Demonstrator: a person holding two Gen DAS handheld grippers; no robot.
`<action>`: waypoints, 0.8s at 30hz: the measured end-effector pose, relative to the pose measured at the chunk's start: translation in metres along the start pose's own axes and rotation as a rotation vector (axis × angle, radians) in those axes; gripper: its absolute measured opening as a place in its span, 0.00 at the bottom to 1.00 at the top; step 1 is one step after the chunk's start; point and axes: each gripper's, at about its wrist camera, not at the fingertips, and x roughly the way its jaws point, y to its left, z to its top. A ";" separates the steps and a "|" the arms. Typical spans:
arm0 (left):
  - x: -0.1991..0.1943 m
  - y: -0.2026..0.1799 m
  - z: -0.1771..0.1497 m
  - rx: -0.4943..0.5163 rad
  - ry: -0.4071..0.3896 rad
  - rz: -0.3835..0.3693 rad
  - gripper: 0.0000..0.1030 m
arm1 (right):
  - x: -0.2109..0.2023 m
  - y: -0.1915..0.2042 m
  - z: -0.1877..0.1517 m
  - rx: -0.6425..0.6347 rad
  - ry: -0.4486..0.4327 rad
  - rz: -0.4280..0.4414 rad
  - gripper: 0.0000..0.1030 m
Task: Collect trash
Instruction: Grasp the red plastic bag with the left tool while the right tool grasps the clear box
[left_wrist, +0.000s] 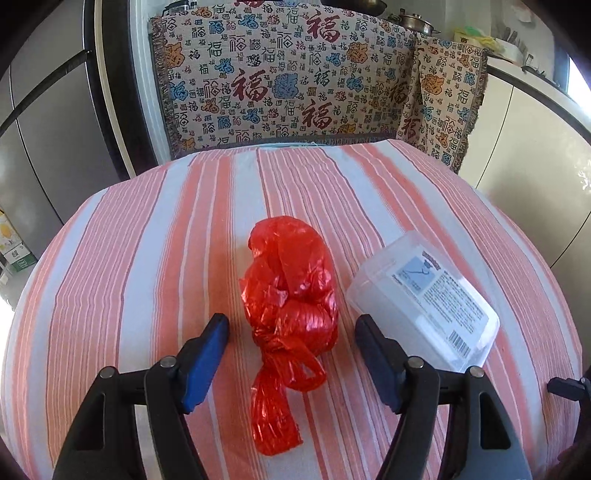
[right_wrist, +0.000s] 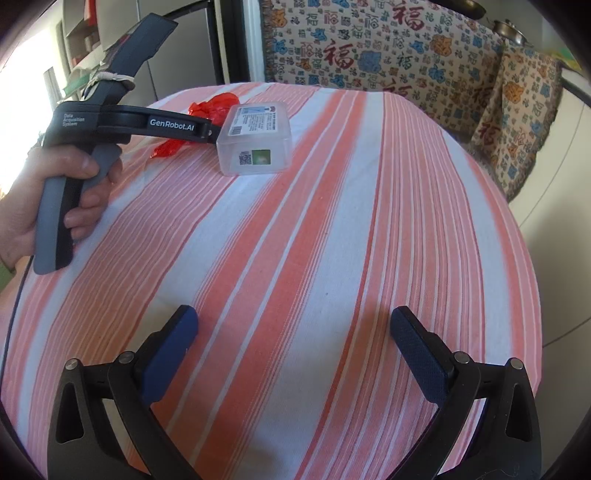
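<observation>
A knotted red plastic bag (left_wrist: 290, 291) lies on the striped tablecloth (left_wrist: 147, 258). My left gripper (left_wrist: 291, 322) straddles it, open, with a small gap between each blue pad and the bag. Just right of the right finger sits a clear plastic box (left_wrist: 424, 299) with a printed label. In the right wrist view the same red bag (right_wrist: 214, 105) and box (right_wrist: 255, 138) are at the far left of the table, and a hand (right_wrist: 55, 192) holds the left tool's handle. My right gripper (right_wrist: 293, 314) hovers open above bare cloth, holding nothing.
A chair draped in a patterned throw (left_wrist: 295, 81) stands behind the table. A dark-framed grey cabinet (left_wrist: 55, 110) is at the left and white cupboards (left_wrist: 535, 166) at the right. Metal pots (left_wrist: 417, 20) sit behind the throw. The table edge curves down at both sides.
</observation>
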 end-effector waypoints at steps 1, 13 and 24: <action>0.000 0.000 0.001 -0.001 -0.003 -0.010 0.58 | 0.000 0.000 0.000 0.000 0.000 0.000 1.00; -0.057 0.008 -0.058 0.010 -0.013 0.040 0.40 | 0.000 0.000 0.000 -0.001 0.001 0.002 0.99; -0.117 0.015 -0.139 -0.071 0.004 0.005 0.52 | -0.001 -0.001 -0.001 -0.006 0.004 0.006 0.99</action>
